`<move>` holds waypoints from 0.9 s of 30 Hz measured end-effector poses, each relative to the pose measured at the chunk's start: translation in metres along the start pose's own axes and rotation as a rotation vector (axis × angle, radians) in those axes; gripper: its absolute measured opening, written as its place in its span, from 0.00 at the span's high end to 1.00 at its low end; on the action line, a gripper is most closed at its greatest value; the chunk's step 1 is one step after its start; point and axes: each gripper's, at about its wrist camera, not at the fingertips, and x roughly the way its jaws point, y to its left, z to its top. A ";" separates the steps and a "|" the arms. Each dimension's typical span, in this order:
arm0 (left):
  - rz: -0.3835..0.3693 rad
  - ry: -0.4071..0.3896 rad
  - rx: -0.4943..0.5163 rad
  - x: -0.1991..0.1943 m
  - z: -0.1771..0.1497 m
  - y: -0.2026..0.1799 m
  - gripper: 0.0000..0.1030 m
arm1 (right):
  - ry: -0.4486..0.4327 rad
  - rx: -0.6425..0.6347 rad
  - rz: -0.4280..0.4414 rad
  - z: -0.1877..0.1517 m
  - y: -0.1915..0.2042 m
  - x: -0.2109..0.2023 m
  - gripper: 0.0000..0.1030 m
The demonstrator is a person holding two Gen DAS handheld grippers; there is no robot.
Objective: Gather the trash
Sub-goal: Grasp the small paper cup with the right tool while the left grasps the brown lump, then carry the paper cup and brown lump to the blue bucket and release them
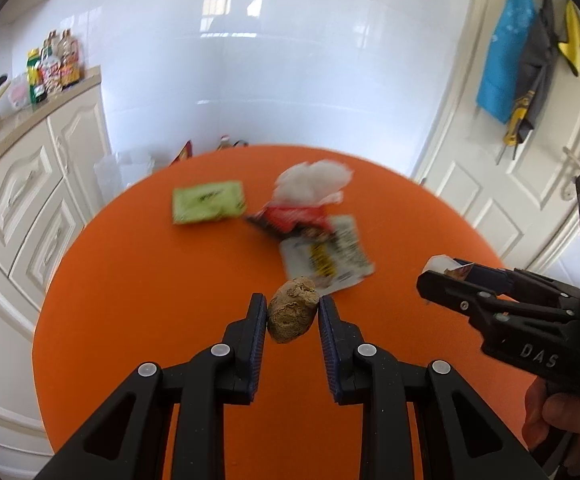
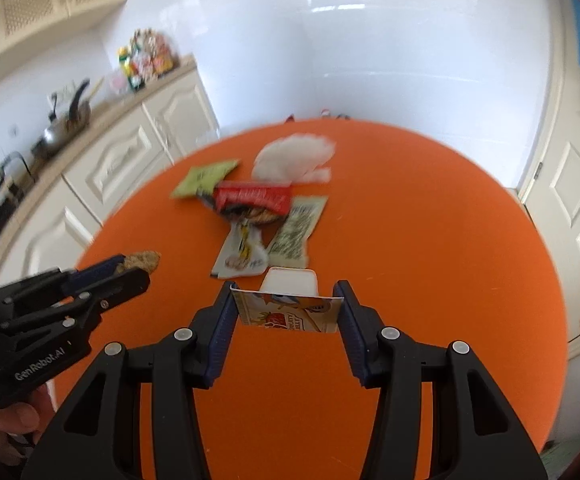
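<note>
My left gripper (image 1: 293,307) is shut on a brown crumpled lump (image 1: 292,315) and holds it above the round orange table (image 1: 137,300). It shows at the left of the right wrist view (image 2: 133,268). My right gripper (image 2: 286,304) is shut on a small printed carton (image 2: 287,314) with a white top, held above the table; it shows at the right of the left wrist view (image 1: 438,280). On the table farther back lie a green packet (image 1: 207,202), a red wrapper (image 1: 296,216), a white printed sachet (image 1: 326,256) and a white crumpled tissue (image 1: 314,182).
White cabinets (image 1: 21,200) with a counter holding bottles (image 1: 53,66) and a pan stand to the left. A white door (image 1: 530,140) with hanging cloths is on the right. Bags stand on the floor behind the table (image 1: 129,164).
</note>
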 end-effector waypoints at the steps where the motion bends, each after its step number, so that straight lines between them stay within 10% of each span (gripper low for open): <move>1: -0.007 -0.008 0.006 -0.005 0.002 -0.006 0.78 | -0.016 0.010 0.001 0.002 -0.003 -0.007 0.52; 15: -0.189 -0.185 0.211 -0.046 0.046 -0.135 0.78 | -0.288 0.152 -0.125 0.014 -0.100 -0.149 0.52; 27: -0.443 -0.132 0.420 -0.012 0.037 -0.290 0.78 | -0.371 0.387 -0.430 -0.054 -0.244 -0.265 0.52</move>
